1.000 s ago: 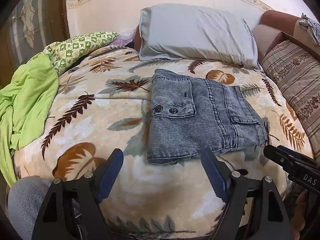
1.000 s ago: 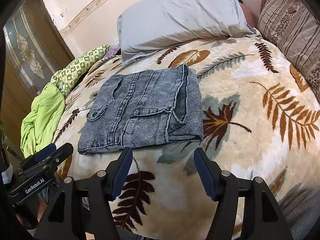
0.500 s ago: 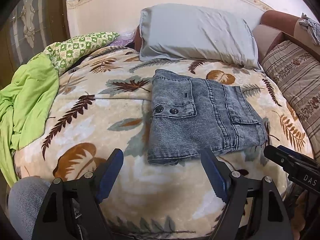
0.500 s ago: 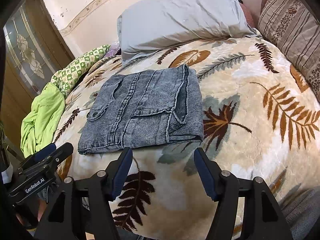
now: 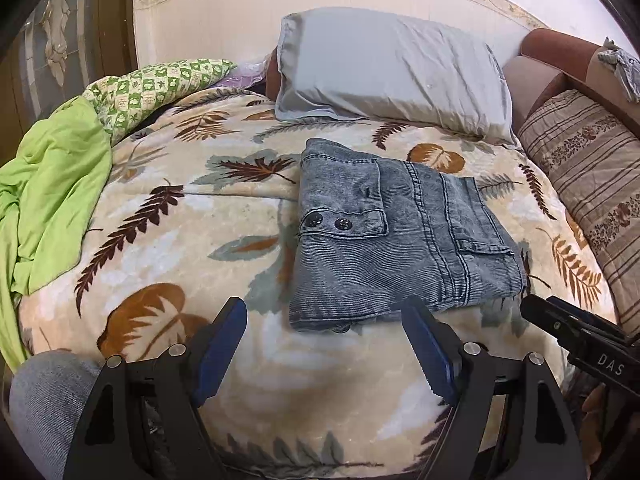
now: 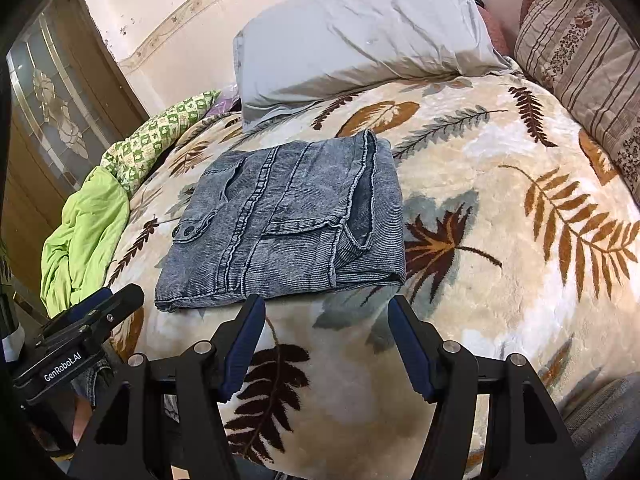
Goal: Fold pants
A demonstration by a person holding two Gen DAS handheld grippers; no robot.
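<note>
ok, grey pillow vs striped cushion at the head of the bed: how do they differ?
The grey pillow is plain, one colour; the striped cushion carries brown bands with a floral pattern. The grey pillow lies across the far end of the bed beyond the folded pants; the striped cushion runs along the right side. Both rest on the leaf-print blanket, clear of the pants.

Each gripper, left [image 5: 322,344] and right [image 6: 326,340], has black angular arms with silver screw heads and blue ridged pads [image 5: 426,354]. White lettering reads "DAS" on the right unit, "GenRobot.AI" on the left. The person's knee [image 5: 44,404] wears grey-blue denim.
</note>
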